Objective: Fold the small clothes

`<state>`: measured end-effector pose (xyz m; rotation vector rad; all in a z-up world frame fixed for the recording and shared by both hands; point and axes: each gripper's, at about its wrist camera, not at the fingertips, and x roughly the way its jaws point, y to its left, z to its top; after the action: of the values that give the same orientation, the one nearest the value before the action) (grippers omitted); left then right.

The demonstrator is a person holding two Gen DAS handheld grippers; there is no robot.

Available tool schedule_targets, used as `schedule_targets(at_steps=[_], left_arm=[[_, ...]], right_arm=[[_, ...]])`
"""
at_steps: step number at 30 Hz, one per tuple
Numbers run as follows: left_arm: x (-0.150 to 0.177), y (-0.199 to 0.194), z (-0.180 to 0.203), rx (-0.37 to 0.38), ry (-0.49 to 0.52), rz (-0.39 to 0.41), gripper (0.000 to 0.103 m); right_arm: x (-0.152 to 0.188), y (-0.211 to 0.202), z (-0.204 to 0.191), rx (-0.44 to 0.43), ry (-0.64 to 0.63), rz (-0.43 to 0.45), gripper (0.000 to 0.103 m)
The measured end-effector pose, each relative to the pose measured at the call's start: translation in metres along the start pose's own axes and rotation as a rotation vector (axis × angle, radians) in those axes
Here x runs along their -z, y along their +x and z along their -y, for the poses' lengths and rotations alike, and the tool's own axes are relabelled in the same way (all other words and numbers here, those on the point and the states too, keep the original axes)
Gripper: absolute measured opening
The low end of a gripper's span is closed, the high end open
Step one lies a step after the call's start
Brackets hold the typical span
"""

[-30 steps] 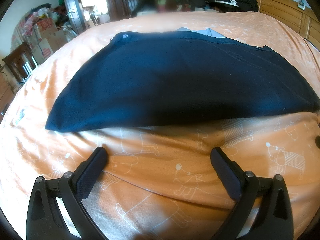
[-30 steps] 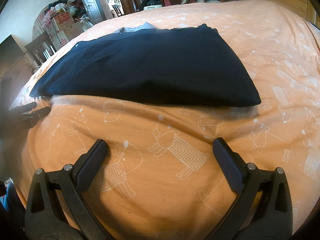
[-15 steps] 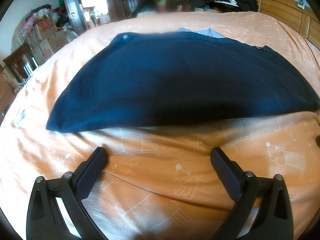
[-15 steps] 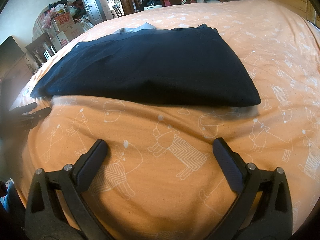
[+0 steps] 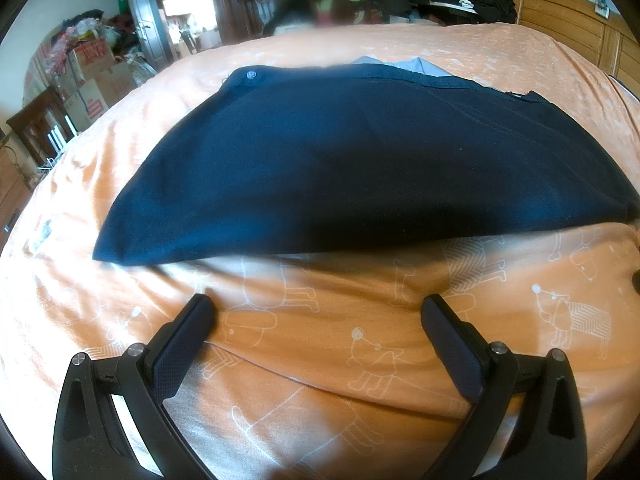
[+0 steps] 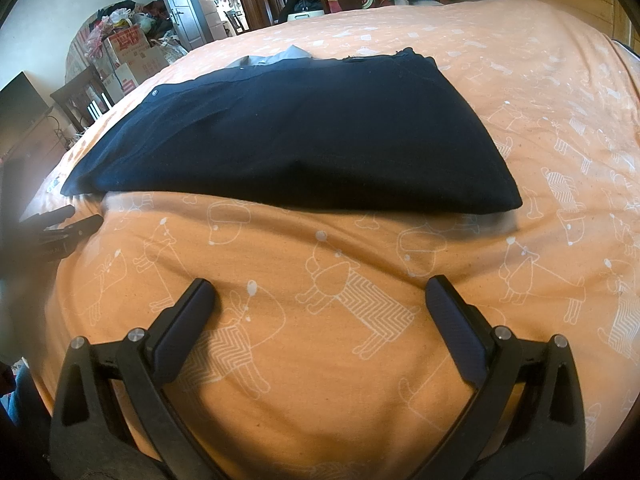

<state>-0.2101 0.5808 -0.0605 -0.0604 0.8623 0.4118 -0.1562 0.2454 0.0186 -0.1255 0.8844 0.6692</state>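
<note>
Left wrist view shows my left gripper [image 5: 316, 312] and right gripper [image 6: 320, 292] spread wide, holding nothing, with the dark blue cloth [image 5: 360, 168] just ahead, looking folded flat already.

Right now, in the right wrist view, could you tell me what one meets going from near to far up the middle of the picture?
Right gripper → orange bedspread → dark blue garment → light grey cloth peeking out behind it → doorway.
</note>
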Motion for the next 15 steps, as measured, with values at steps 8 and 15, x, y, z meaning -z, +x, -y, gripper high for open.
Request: schedule_targets(at_steps=[8,15], left_arm=[[-0.0016,0.0009,-0.0015,-0.002,0.000,0.001,0.103],[-0.0021,0.0009,-0.0014,-0.003,0.001,0.002,0.103]], right_arm=[[-0.0002,0.0003,0.0001,-0.001,0.001,0.000,0.103],[-0.0004,0.0005,0.0004,-0.001,0.001,0.000,0.103]])
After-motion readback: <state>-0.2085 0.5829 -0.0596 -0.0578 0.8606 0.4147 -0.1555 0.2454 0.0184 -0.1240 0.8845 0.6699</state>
